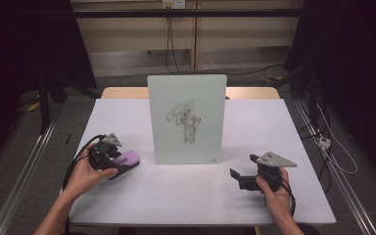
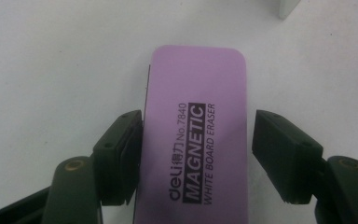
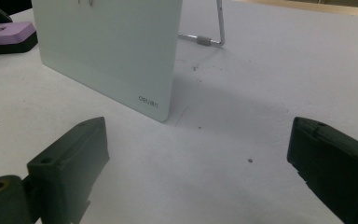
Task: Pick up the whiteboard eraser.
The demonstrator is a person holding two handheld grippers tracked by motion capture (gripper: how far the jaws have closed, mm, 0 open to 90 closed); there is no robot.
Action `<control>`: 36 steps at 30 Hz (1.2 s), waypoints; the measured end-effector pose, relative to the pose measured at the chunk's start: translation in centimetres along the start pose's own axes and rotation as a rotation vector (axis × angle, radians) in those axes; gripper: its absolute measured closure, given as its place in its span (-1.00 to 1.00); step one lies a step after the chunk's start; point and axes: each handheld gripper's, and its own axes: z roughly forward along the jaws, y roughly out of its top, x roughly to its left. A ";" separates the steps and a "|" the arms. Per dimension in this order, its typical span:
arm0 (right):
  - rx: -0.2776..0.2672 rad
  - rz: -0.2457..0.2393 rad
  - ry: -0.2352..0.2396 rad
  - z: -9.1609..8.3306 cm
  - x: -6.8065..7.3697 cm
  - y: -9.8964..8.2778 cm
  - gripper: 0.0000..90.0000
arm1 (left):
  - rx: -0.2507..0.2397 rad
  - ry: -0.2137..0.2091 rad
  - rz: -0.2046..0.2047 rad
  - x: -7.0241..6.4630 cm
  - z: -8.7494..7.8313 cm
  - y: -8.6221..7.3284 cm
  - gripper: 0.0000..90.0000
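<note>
From the high view, the left gripper (image 1: 120, 160) lies over a purple eraser (image 1: 129, 158) left of an upright scribbled whiteboard (image 1: 187, 119); the right gripper (image 1: 240, 172) rests right of it. In the left gripper view, the jaws straddle the eraser (image 2: 198, 135), one touching, the other just clear. In the right gripper view, the jaws are spread wide above the table (image 3: 205, 158), the whiteboard (image 3: 107, 51) ahead of them.

A purple eraser (image 2: 196, 135) lies flat at the table's near left, beside an upright scribbled whiteboard (image 1: 187, 119) mid-table.

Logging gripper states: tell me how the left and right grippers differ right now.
The left gripper straddles the purple eraser, one jaw touching its side, the other just off; the right gripper has bare table between its jaws. The left's jaws stand narrower, the right's wide. Both are hand-held, with black jaws.
</note>
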 end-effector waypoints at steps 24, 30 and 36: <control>0.002 0.003 0.004 0.0 0.1 0.0 -0.88 | -0.034 0.030 -0.013 0.1 -0.3 -0.1 -0.09; 0.001 0.008 0.002 0.1 0.1 0.0 -0.88 | -0.116 0.053 -0.025 -0.3 -1.3 0.0 -0.09; 0.001 0.004 0.000 0.0 0.0 0.0 -0.88 | -0.166 0.053 -0.042 -0.4 -2.0 0.0 -0.09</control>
